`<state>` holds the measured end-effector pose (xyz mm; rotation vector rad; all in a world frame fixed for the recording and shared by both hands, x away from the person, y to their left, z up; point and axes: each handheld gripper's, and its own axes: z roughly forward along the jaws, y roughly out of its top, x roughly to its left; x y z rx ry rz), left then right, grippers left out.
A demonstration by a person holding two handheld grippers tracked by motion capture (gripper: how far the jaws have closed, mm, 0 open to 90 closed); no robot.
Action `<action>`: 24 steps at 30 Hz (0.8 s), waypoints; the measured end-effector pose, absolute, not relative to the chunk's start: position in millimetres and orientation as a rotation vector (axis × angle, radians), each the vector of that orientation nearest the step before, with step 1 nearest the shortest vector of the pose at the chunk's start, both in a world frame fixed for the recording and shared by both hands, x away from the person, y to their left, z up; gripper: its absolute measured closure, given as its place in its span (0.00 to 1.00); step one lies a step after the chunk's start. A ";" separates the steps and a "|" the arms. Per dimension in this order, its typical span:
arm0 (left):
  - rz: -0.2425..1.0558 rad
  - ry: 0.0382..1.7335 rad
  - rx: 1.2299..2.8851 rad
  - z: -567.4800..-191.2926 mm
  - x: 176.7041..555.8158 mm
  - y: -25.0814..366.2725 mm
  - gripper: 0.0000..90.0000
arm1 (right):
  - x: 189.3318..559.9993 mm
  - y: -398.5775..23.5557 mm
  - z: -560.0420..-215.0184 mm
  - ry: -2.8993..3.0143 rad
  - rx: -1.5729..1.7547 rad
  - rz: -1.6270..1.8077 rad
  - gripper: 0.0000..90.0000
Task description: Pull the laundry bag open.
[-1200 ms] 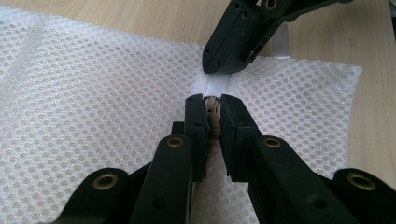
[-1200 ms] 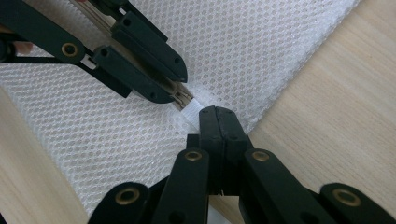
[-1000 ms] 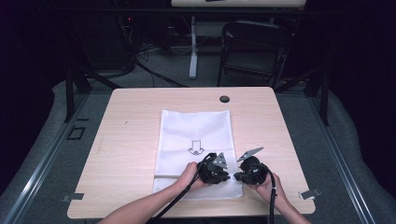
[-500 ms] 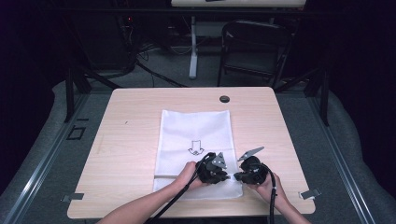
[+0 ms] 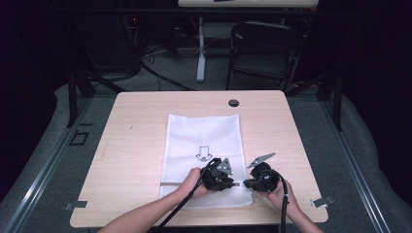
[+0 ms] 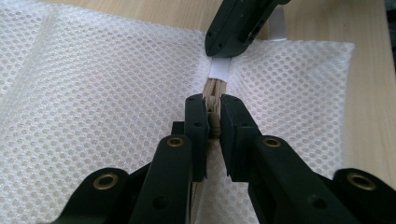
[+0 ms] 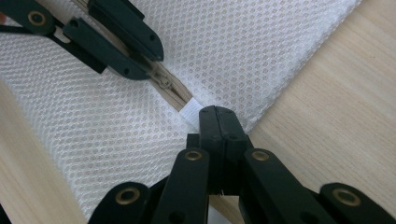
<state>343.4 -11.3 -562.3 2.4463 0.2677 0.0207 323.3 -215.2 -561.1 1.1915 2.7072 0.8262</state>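
**White mesh bag held at its zipper by two hand-held tools**

Item 1. Person's forearms, entering from the near edge of the high view, each hand holding a black two-jaw tool with a trailing cable.

Item 2. Left tool (image 5: 219, 178), over the near end of the bag. In the left gripper view its jaws are clenched on the beige zipper (image 6: 214, 116), pinching what appears to be the slider between the pads.

Item 3. Right tool (image 5: 260, 178), just beside the left one, at the bag's near right corner. In the right gripper view its jaws are closed tight on the white fabric tab (image 7: 192, 112) at the end of the zipper line; the tab shows just beyond the jaw tips.

Item 4. White rectangular mesh bag (image 5: 203, 141), lying flat on the middle of the light wooden worktop (image 5: 136, 145), its long side running away from the person. A black arrow outline (image 5: 203, 154) is printed on it, pointing toward the near end. The zipper runs across the near end, between the two tools.

Item 5. Small round black disc (image 5: 233, 103), set in the worktop near its far edge, well apart from the bag.

Item 6. Dark folding chair (image 5: 265, 51), on the floor beyond the worktop.
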 end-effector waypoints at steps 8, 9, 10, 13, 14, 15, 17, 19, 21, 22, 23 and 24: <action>0.027 0.273 2.431 -561.4 342.1 -4.7 0.91 | 322.6 -214.2 -560.4 2.700 1.192 0.802 1.00; 0.026 0.277 2.427 -561.5 341.8 -4.1 0.91 | 322.5 -214.5 -560.6 2.698 1.188 0.804 1.00; 0.018 0.285 2.409 -562.1 341.5 -3.8 0.92 | 322.5 -214.6 -560.7 2.699 1.189 0.807 1.00; 0.021 0.276 2.410 -560.8 341.6 -2.9 0.91 | 322.9 -215.2 -561.3 2.701 1.193 0.830 1.00; 0.019 0.275 2.409 -560.8 342.2 -1.9 0.91 | 323.0 -215.2 -561.3 2.703 1.192 0.829 1.00; 0.017 0.278 2.414 -560.4 342.4 -0.6 0.91 | 322.9 -214.9 -560.7 2.702 1.186 0.809 1.00; 0.024 0.280 2.415 -560.1 341.8 -0.6 0.91 | 322.5 -214.6 -560.7 2.699 1.189 0.805 1.00; 0.029 0.276 2.411 -559.2 340.6 0.2 0.92 | 322.3 -214.3 -560.6 2.699 1.184 0.804 1.00; 0.038 0.271 2.410 -558.1 339.9 1.7 0.92 | 322.7 -214.5 -560.5 2.702 1.187 0.802 1.00; 0.031 0.270 2.409 -557.4 339.9 3.2 0.92 | 322.7 -214.5 -560.5 2.702 1.187 0.802 1.00; 0.034 0.278 2.403 -556.9 339.6 5.4 0.92 | 322.7 -214.4 -560.4 2.702 1.187 0.799 1.00; 0.034 0.278 2.403 -556.9 339.6 5.4 0.91 | 322.7 -214.4 -560.4 2.702 1.187 0.799 1.00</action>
